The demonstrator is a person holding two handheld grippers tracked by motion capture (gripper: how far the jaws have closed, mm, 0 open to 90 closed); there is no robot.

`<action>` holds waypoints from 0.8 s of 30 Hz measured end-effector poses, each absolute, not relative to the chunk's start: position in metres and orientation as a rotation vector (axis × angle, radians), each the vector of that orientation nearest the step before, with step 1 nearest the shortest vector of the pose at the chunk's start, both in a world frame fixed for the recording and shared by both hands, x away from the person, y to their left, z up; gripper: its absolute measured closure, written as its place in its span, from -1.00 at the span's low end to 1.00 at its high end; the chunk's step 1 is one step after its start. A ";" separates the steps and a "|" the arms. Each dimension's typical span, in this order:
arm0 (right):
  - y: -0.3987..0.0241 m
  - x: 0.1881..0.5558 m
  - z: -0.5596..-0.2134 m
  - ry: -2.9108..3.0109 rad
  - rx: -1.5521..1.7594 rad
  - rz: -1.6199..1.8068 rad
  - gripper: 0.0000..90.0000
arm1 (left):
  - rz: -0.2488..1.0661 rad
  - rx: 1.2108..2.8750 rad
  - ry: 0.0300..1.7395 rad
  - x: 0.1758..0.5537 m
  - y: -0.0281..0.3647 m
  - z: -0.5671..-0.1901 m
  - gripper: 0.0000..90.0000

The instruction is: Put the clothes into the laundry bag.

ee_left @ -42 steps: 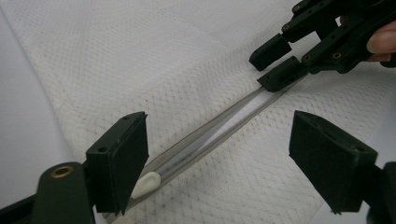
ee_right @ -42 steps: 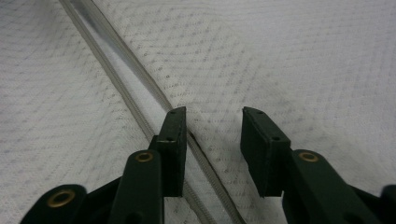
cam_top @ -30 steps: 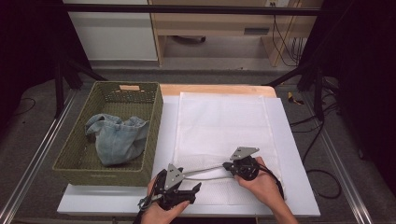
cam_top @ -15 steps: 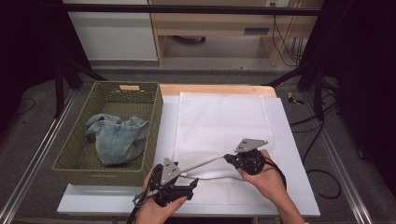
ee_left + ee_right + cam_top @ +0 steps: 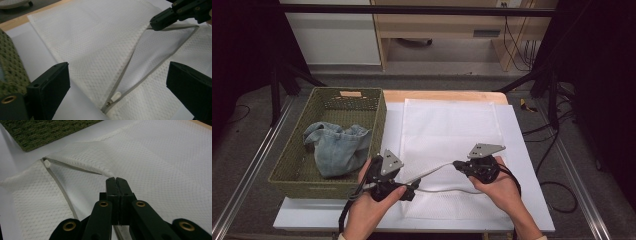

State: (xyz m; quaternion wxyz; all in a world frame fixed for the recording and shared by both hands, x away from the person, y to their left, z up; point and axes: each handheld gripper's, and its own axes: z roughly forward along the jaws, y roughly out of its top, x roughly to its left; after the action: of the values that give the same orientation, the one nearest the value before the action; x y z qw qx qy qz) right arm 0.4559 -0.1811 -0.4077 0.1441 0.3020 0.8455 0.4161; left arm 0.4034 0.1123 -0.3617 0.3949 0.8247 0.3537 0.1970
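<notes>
mesh fabric of the laundry bag (image 5: 447, 135) is pinched at its zipper edge between the closed jaws of the right gripper (image 5: 116, 180), which lifts that edge off the table (image 5: 527, 165). left gripper (image 5: 409, 187) jaws have just been opening and stand wide apart, nothing between them; the zipper pull (image 5: 115, 95) lies below. the bag lies flat beside the basket (image 5: 327, 100) holding a denim garment (image 5: 337, 147). risk: thin mesh may slip from the right grip, dropping the mouth shut before the left gripper takes the opposite edge.

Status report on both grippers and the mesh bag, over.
Left gripper open, jaws just widened, nothing between. Right gripper shut on mesh bag zipper edge, lifting it. Nothing in the way.
</notes>
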 end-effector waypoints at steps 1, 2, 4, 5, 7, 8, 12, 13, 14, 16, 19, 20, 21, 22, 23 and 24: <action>-0.181 0.456 -0.408 2.437 0.874 1.199 1.00 | 0.510 2.098 0.896 0.405 0.114 -0.360 -0.89; -0.182 0.456 -0.409 2.435 0.883 1.202 1.00 | 0.522 2.101 0.901 0.407 0.116 -0.358 -0.89; -0.182 0.455 -0.410 2.437 0.887 1.200 1.00 | 0.537 2.115 0.901 0.410 0.121 -0.355 -0.89; -0.182 0.455 -0.410 2.432 0.893 1.209 1.00 | 0.543 2.114 0.905 0.411 0.122 -0.354 -0.88; -0.182 0.453 -0.410 2.424 0.897 1.212 1.00 | 0.559 2.110 0.903 0.415 0.129 -0.350 -0.88; -0.182 0.453 -0.411 2.423 0.898 1.209 1.00 | 0.566 2.112 0.904 0.417 0.131 -0.349 -0.88; -0.181 0.453 -0.412 2.425 0.897 1.210 1.00 | 0.590 2.134 0.920 0.425 0.143 -0.346 -0.89; -0.181 0.453 -0.412 2.421 0.896 1.215 1.00 | 0.600 2.135 0.929 0.426 0.145 -0.346 -0.88; -0.181 0.453 -0.412 2.421 0.895 1.218 1.00 | 0.614 2.136 0.935 0.428 0.149 -0.345 -0.88; -0.180 0.453 -0.412 2.425 0.891 1.217 1.00 | 0.627 2.129 0.960 0.430 0.157 -0.343 -0.88; -0.180 0.451 -0.412 2.438 0.885 1.212 0.99 | 0.638 2.129 0.987 0.433 0.167 -0.338 -0.84; -0.180 0.451 -0.412 2.441 0.888 1.211 0.99 | 0.646 2.129 1.000 0.434 0.171 -0.335 -0.83; -0.180 0.451 -0.413 2.441 0.889 1.218 0.99 | 0.652 2.135 1.006 0.434 0.174 -0.333 -0.83; -0.181 0.451 -0.413 2.438 0.892 1.218 1.00 | 0.660 2.140 1.012 0.435 0.177 -0.331 -0.83; -0.181 0.451 -0.412 2.433 0.897 1.219 0.99 | 0.689 2.138 1.015 0.436 0.181 -0.328 -0.83; -0.181 0.451 -0.412 2.428 0.893 1.224 1.00 | 0.706 2.140 1.016 0.436 0.184 -0.327 -0.83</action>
State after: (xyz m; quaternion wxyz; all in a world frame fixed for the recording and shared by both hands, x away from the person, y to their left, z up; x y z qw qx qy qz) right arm 0.4513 -0.1814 -0.4118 0.1392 0.3091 0.8401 0.4235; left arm 0.4359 0.1841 -0.3268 0.3287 0.8177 0.3882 0.2697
